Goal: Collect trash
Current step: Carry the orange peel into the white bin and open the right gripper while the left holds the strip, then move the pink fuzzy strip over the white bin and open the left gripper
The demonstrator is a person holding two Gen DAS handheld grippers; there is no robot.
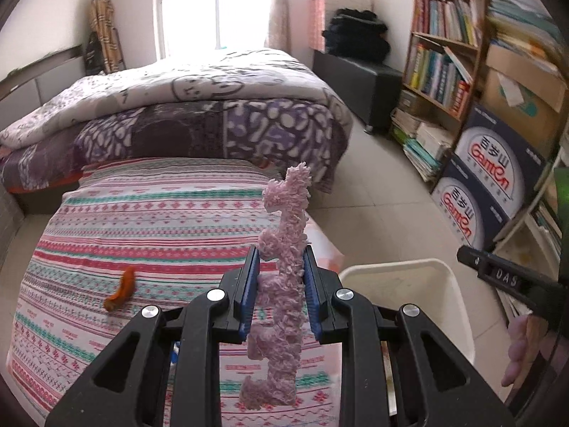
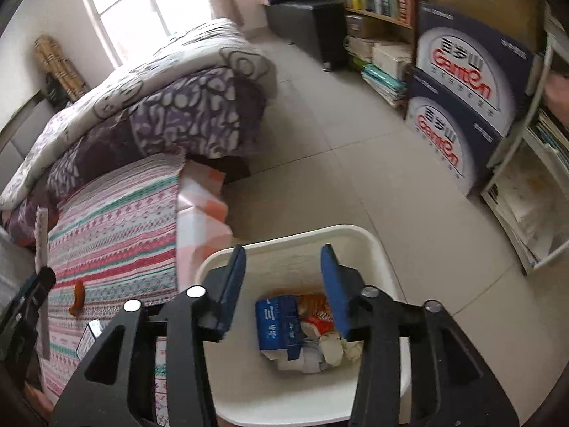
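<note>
Left gripper jaws clamped on fuzzy pink strip, upright, notched edges, over striped bed. Right gripper jaws apart, empty, above white bin holding blue carton and wrappers. Orange scrap at 9 o'clock on bed.

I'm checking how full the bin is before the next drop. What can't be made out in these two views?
- Left wrist: white bin interior, hidden by left gripper and pink fuzzy strip.
- Right wrist: bin's near floor, behind right gripper.
- Print on blue carton: too small.
</note>
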